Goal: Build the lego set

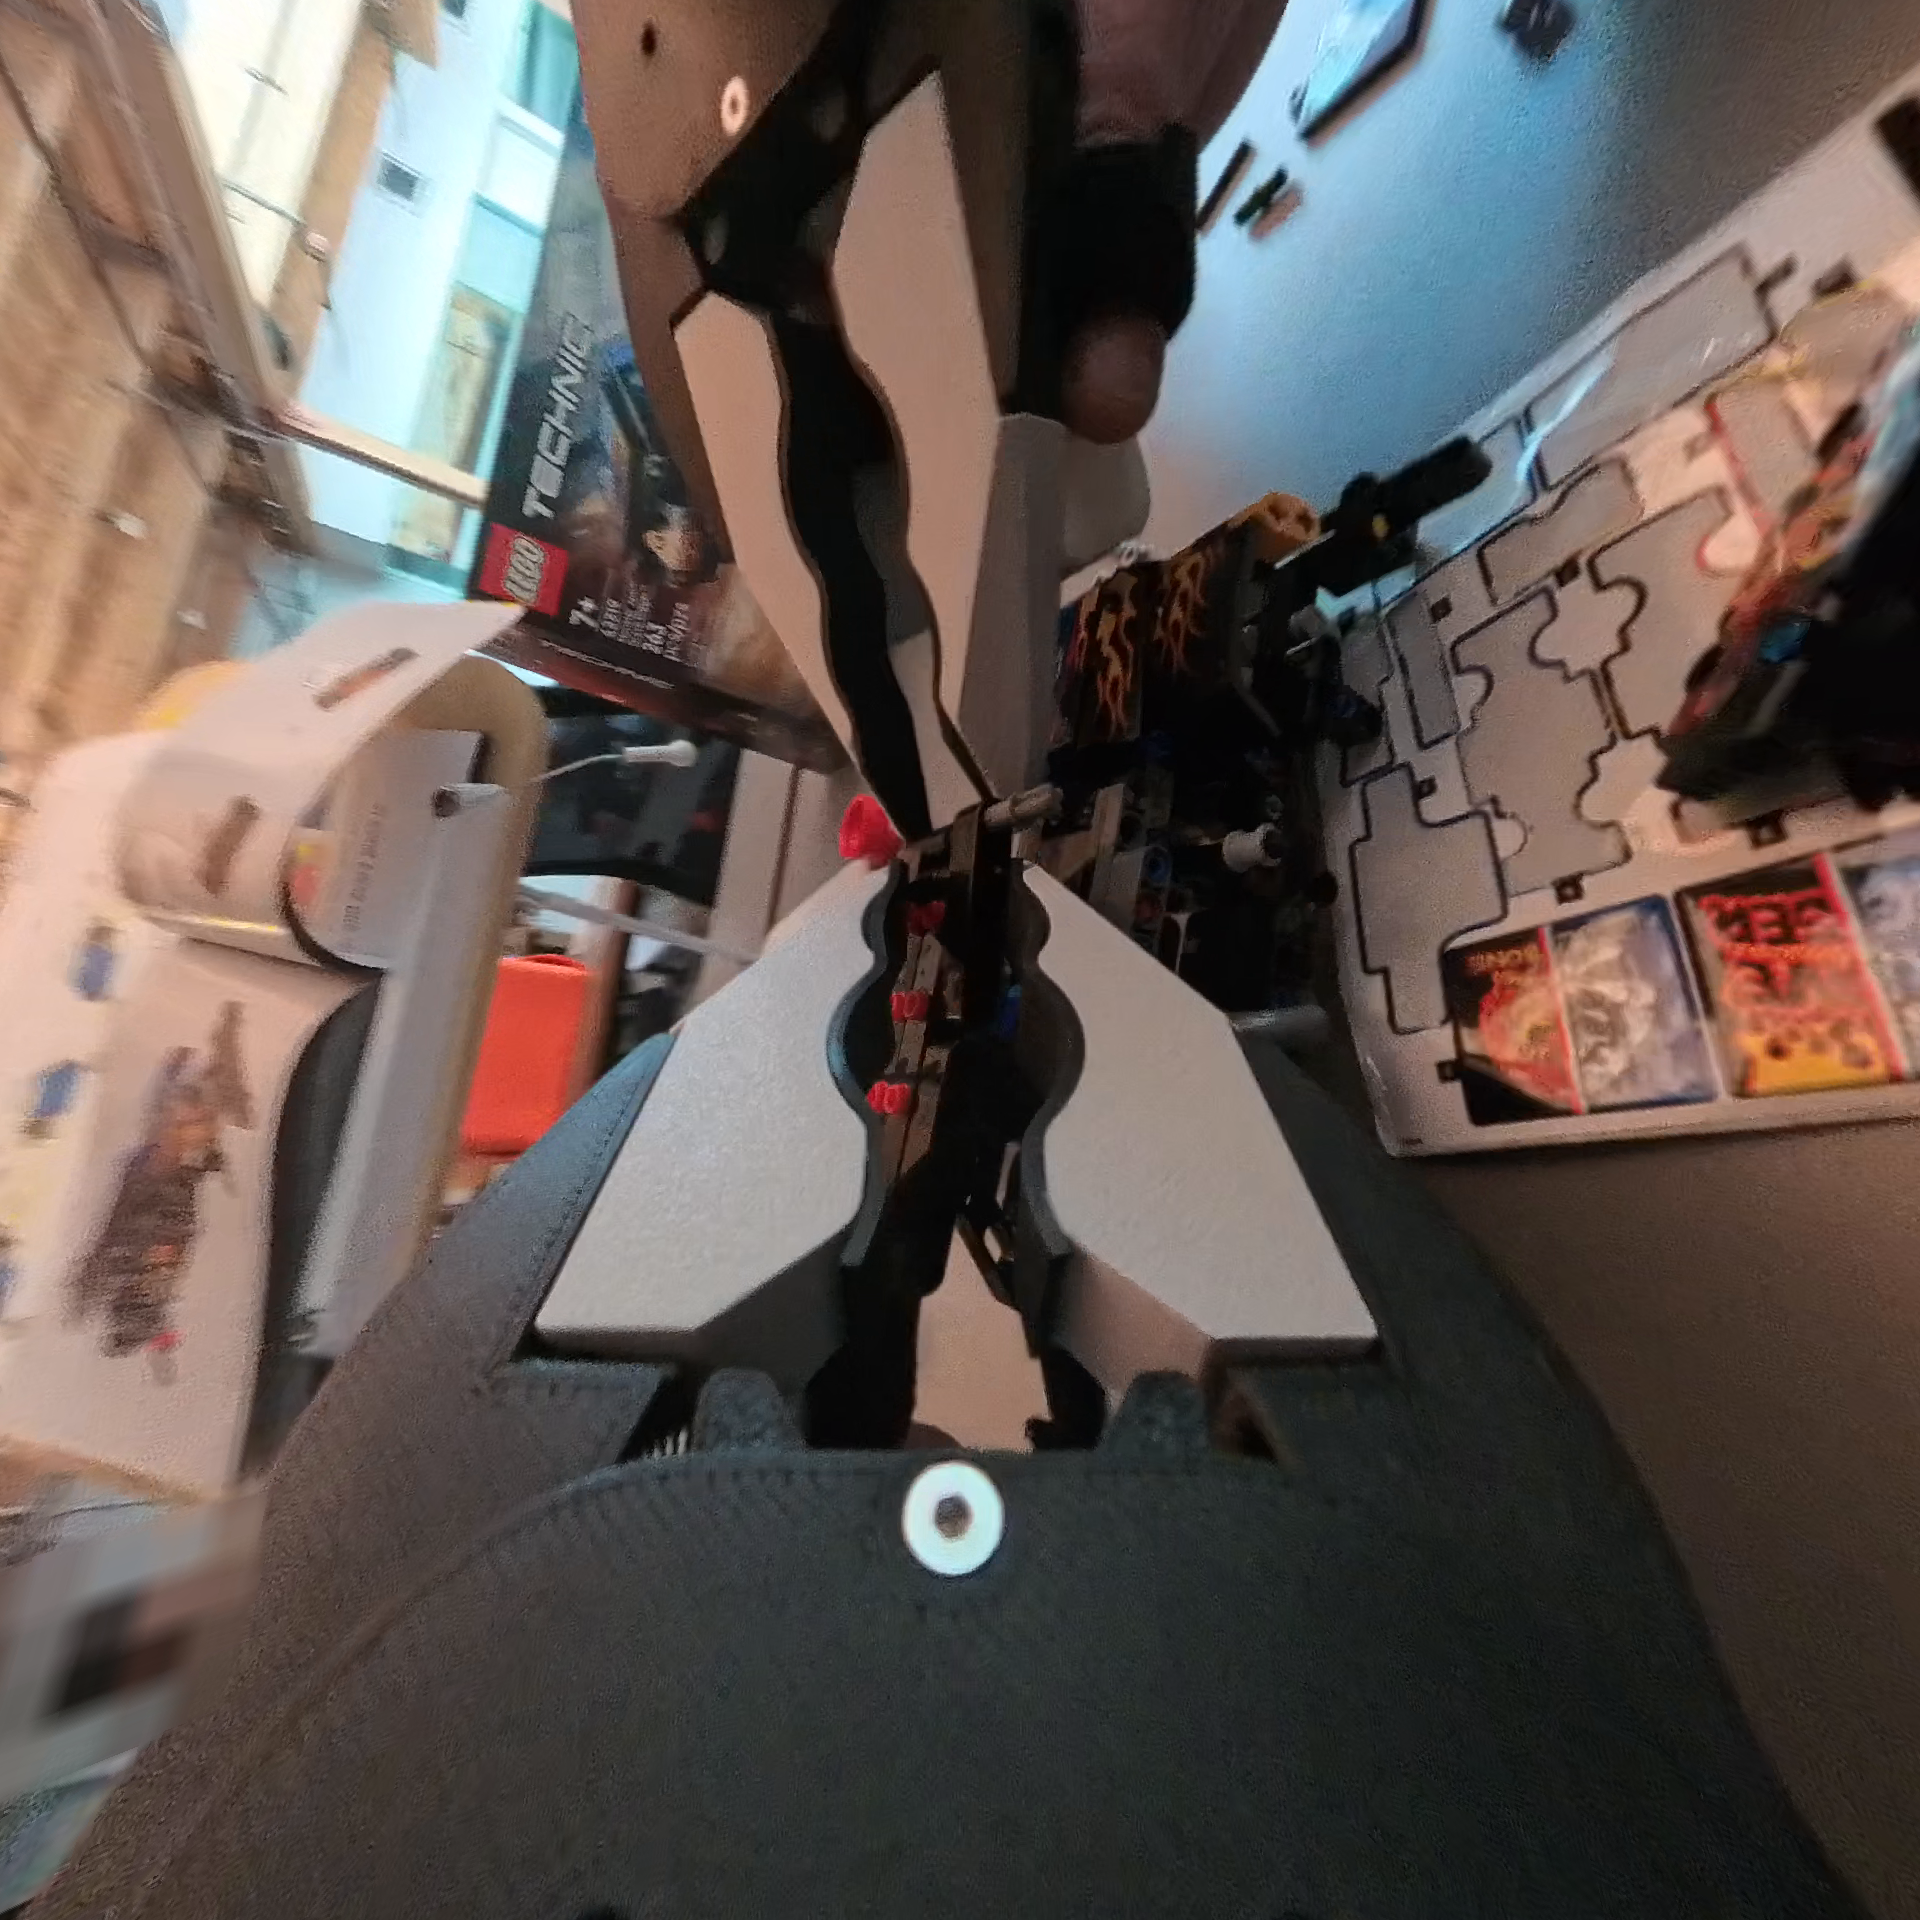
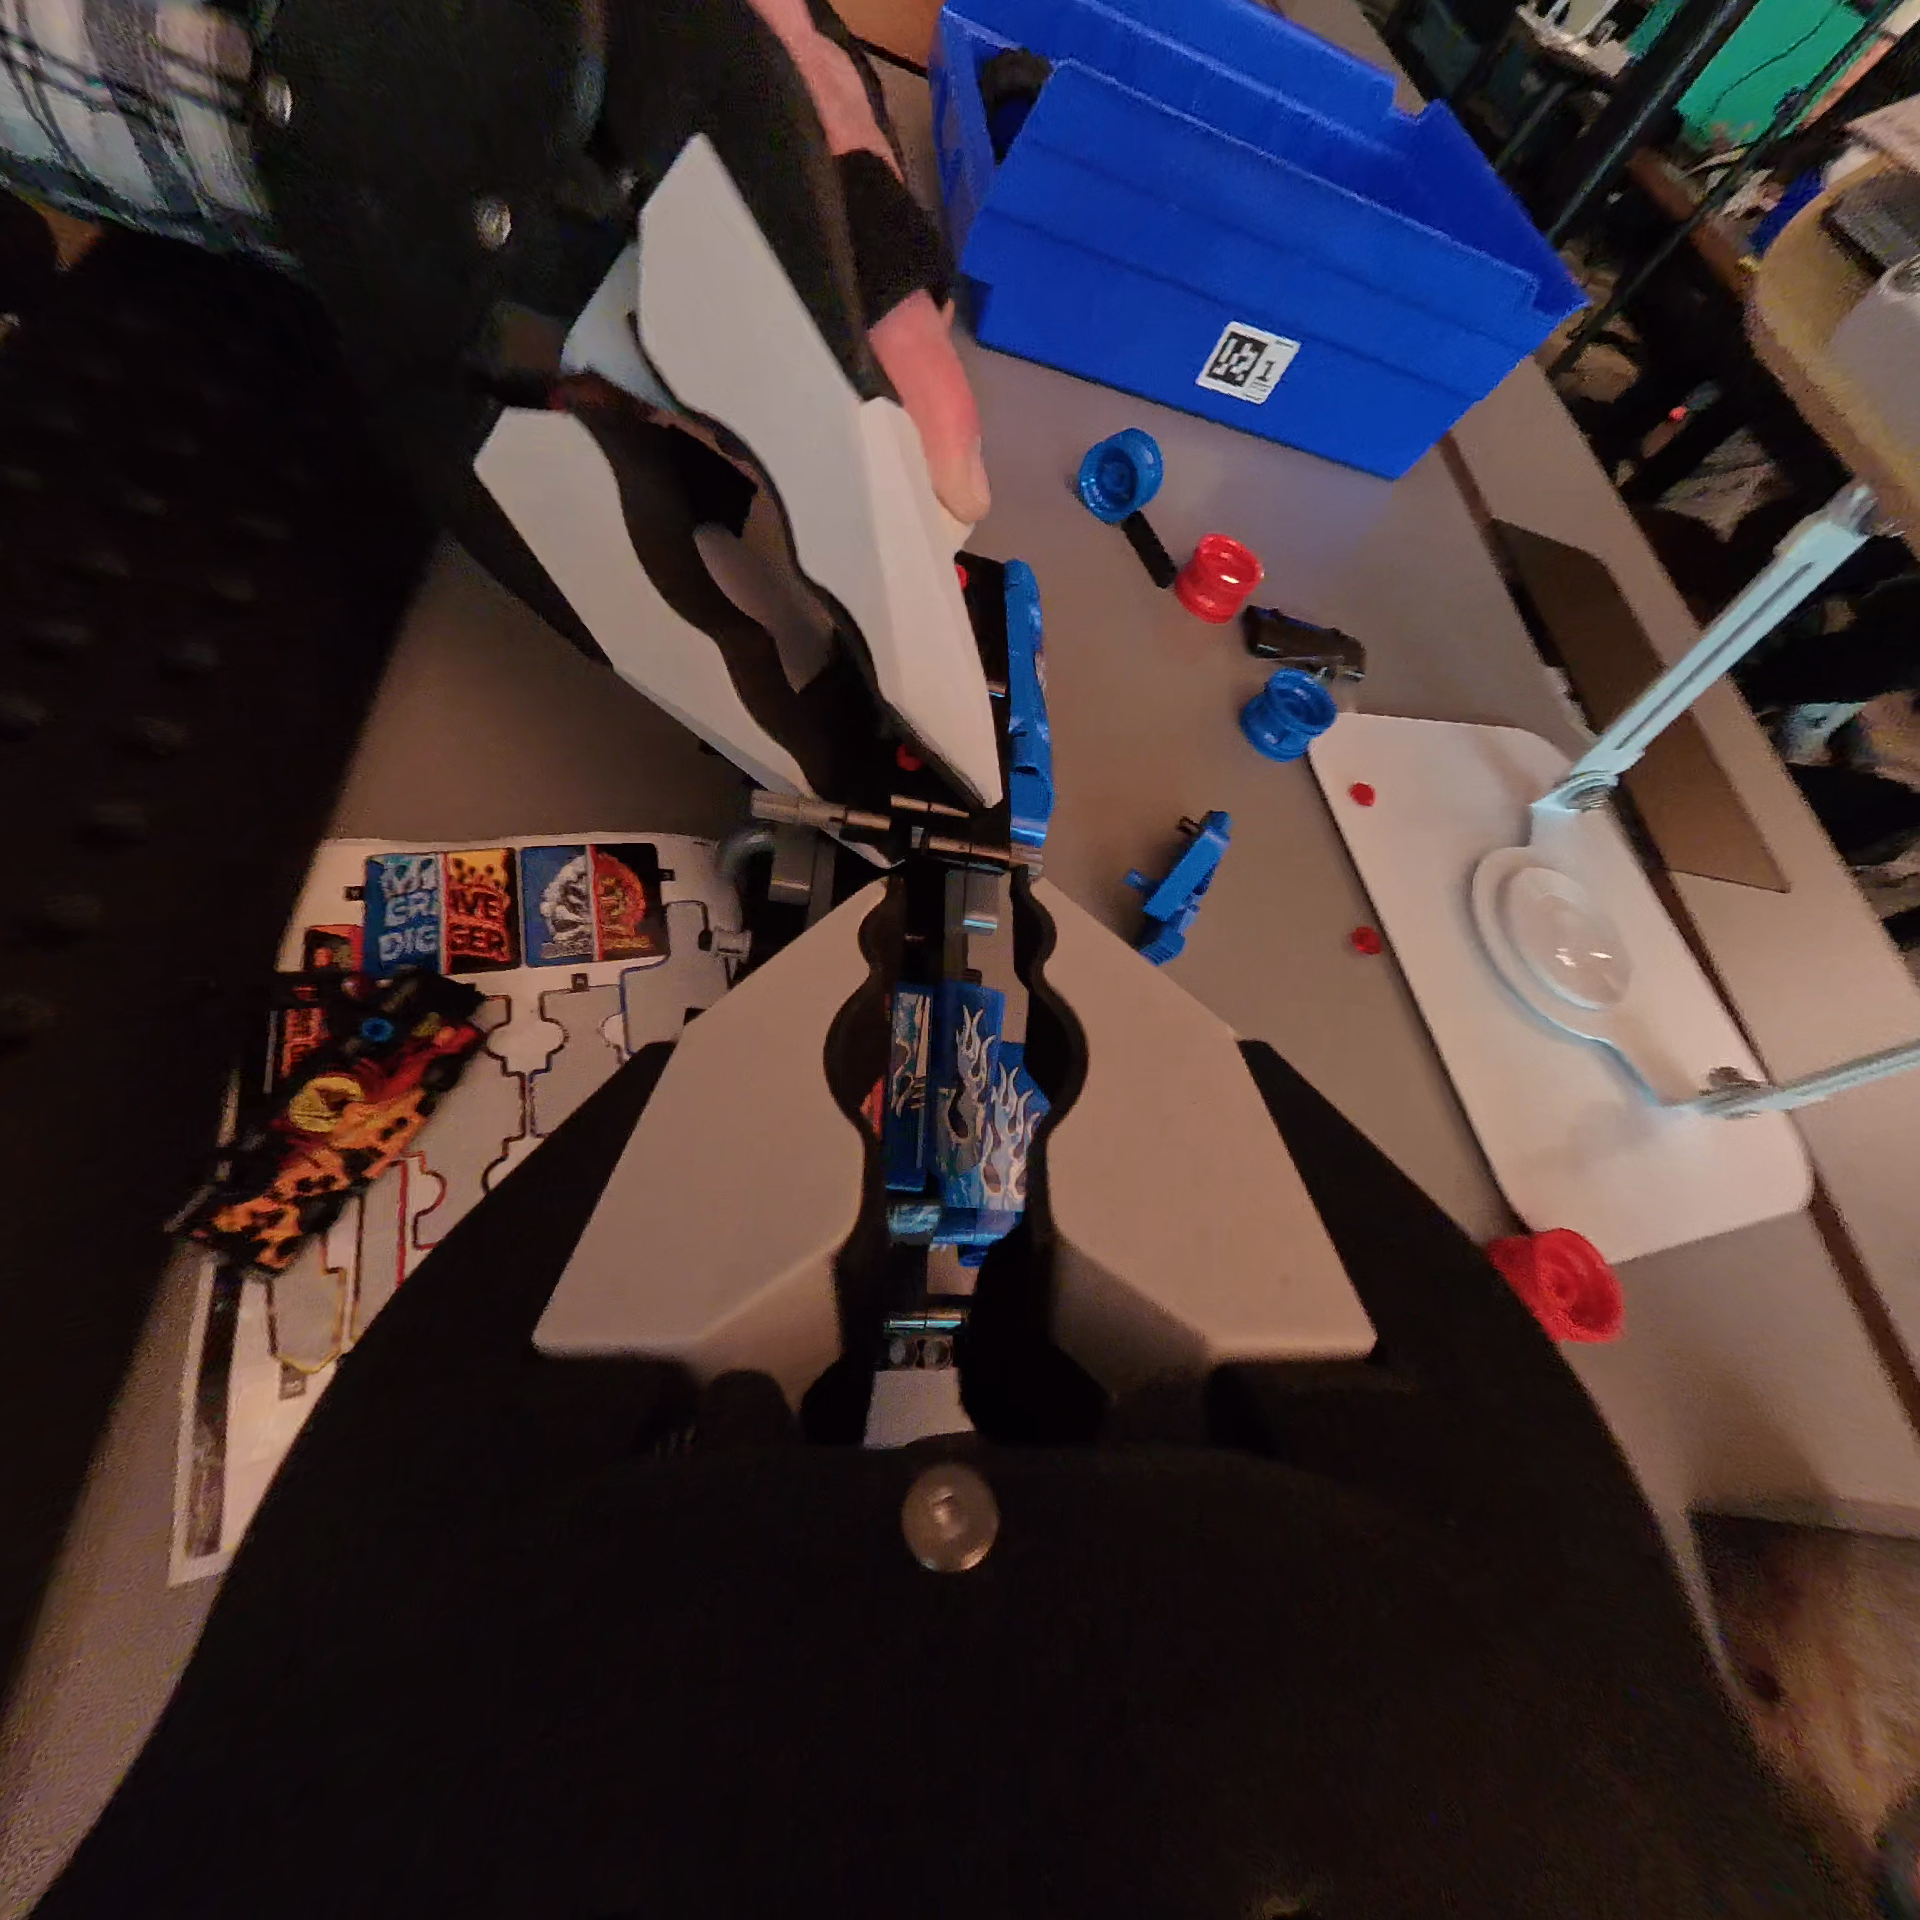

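Your left gripper (image 1: 961, 862) has its jaws closed down on a black section of the lego model (image 1: 951, 997), a narrow beam studded with red pins (image 1: 906, 1004) that runs back between the two white fingers. Your right gripper (image 2: 951, 883) is likewise clamped, its jaws pinching the blue part of the same model (image 2: 961, 1101), the panels with white flame stickers sitting deep in the gap between its fingers. The two grippers meet tip to tip over the table (image 2: 1132, 727), with a grey axle (image 2: 831, 812) crossing just where the fingertips come together, so the model hangs between them above the table rather than resting on it. In the right wrist view, the sticker sheet (image 2: 582, 935) lies toward the table's left edge, with a black and orange flame-patterned piece (image 2: 332, 1122) on top of it. A blue bin (image 2: 1226, 218) stands at the far side of the table. Between the bin and your grippers lie loose parts: two blue wheel hubs (image 2: 1117, 473), a red hub (image 2: 1218, 577), a small black piece (image 2: 1304, 644) and a blue bracket (image 2: 1184, 883). A white tray (image 2: 1455, 1164) sits at the right edge of the table with a magnifier (image 2: 1558, 945) resting on it, and another red hub (image 2: 1558, 1283) lies against its near corner. In the left wrist view, the set's box (image 1: 613, 540) stands behind the grippers.
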The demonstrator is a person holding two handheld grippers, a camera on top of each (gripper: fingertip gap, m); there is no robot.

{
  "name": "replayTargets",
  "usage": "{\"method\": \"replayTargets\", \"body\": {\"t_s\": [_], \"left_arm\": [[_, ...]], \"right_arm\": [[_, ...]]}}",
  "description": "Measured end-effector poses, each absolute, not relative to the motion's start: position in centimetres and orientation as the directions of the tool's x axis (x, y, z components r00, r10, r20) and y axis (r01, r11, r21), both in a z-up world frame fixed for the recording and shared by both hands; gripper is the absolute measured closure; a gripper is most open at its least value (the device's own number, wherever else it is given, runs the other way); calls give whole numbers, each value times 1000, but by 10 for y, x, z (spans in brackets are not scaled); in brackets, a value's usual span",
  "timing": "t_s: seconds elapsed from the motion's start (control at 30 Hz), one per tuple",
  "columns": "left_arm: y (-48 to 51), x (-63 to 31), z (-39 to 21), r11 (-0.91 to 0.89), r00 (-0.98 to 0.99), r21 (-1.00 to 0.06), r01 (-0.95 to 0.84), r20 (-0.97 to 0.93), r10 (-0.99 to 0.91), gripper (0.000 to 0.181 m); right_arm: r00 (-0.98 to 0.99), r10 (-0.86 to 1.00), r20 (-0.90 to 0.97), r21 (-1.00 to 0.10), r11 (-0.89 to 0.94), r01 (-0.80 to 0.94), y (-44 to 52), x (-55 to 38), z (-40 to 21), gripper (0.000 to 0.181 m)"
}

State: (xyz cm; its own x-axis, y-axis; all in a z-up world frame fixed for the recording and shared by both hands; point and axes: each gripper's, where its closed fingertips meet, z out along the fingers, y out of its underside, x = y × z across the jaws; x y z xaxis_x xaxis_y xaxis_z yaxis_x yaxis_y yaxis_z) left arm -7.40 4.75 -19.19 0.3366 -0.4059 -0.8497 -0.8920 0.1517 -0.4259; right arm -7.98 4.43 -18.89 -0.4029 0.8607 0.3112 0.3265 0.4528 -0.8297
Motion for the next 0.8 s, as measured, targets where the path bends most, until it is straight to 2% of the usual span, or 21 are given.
{"method": "replayTargets", "body": {"t_s": [0.07,0.23,0.43,0.6,0.7,0.8], "left_arm": [[50,-76,-190,144,378,-482,-864,-812,-445,163],[53,-78,-190,145,395,-509,-849,-791,-467,163],[54,-80,-185,141,456,-577,-805,-753,-474,166],[55,-80,-183,125,510,-632,-765,-712,-484,165],[56,-81,-182,99,562,-685,-722,-663,-495,152],[51,-80,-177,89,605,-737,-670,-612,-510,154]], "right_arm": [[-366,847,386,-805,503,315,49,-82,-187,163],[-319,724,612,-671,689,275,48,-85,-186,163],[-248,578,777,-527,813,246,49,-89,-181,174],[-238,571,786,-523,819,238,50,-88,-182,175],[-254,589,767,-537,806,249,51,-86,-187,174],[-252,593,764,-544,804,243,51,-86,-188,174]]}}
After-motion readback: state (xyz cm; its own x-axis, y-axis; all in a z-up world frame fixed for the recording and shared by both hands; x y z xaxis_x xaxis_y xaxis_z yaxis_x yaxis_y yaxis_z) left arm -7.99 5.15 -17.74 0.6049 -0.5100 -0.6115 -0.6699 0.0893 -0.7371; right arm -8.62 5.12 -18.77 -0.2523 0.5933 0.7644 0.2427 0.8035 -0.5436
